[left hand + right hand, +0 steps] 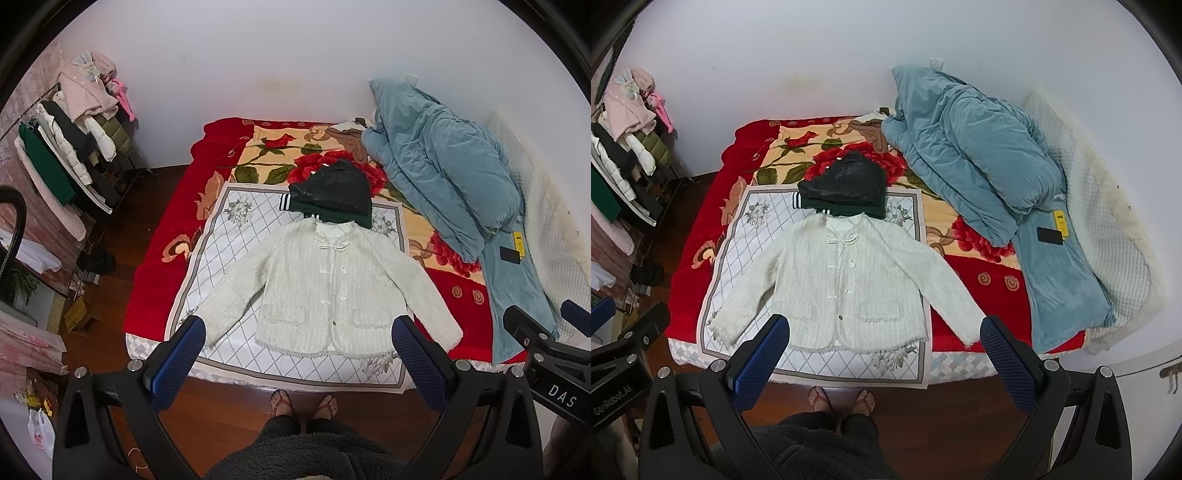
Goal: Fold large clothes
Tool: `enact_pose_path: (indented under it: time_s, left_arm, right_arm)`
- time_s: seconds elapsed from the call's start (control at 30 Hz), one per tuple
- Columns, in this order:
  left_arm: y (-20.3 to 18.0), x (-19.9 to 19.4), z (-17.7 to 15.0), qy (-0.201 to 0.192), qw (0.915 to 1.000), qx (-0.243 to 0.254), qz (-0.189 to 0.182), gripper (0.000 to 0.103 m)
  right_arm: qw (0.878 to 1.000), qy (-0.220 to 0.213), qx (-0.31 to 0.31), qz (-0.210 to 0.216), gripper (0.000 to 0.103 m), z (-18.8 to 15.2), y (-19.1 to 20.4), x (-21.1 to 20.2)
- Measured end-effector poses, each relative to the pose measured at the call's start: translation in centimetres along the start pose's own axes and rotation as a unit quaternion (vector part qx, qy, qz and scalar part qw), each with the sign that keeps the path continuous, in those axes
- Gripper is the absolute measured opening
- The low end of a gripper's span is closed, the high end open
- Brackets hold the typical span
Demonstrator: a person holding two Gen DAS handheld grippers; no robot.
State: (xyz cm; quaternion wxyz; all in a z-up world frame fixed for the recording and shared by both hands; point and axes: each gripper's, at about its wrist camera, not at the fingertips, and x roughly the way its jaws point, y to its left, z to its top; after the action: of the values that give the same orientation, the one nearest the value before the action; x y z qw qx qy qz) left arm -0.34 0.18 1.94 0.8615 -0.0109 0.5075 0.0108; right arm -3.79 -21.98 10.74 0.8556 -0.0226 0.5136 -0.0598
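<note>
Both your grippers, left gripper [299, 339] and right gripper [884, 338], gape empty; white jacket [328, 288] at 12 o'clock lies flat, sleeves out, ready for folding.

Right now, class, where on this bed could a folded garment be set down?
Free: the flowered red blanket beyond the black leather jacket, and the patch between the white fuzzy cardigan's sleeve and the blue quilt. Crowded: the white checked mat and the quilt side.

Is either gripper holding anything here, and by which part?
Nothing is held: left gripper and right gripper are both open above the spread white jacket.
</note>
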Motion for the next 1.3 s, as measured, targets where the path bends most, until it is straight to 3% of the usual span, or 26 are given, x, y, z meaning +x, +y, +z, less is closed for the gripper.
enact_pose_path:
  time_s: [0.73, 0.97, 1.3]
  left_arm:
    - [0.0, 0.0, 0.0, -0.002, 1.0, 0.001, -0.002, 0.103]
    - [0.0, -0.1, 2.2, -0.005, 1.0, -0.001, -0.005, 0.103]
    - [0.1, 0.8, 2.3, -0.007, 0.9999, 0.007, -0.011, 0.103]
  right_arm:
    - [1.0, -0.003, -0.003, 0.0, 0.103, 0.8, 0.6, -0.5]
    - [1.0, -0.004, -0.002, -0.001, 0.103, 0.8, 0.6, -0.5]
    - [1.0, -0.003, -0.001, -0.001, 0.103, 0.9, 0.7, -0.6]
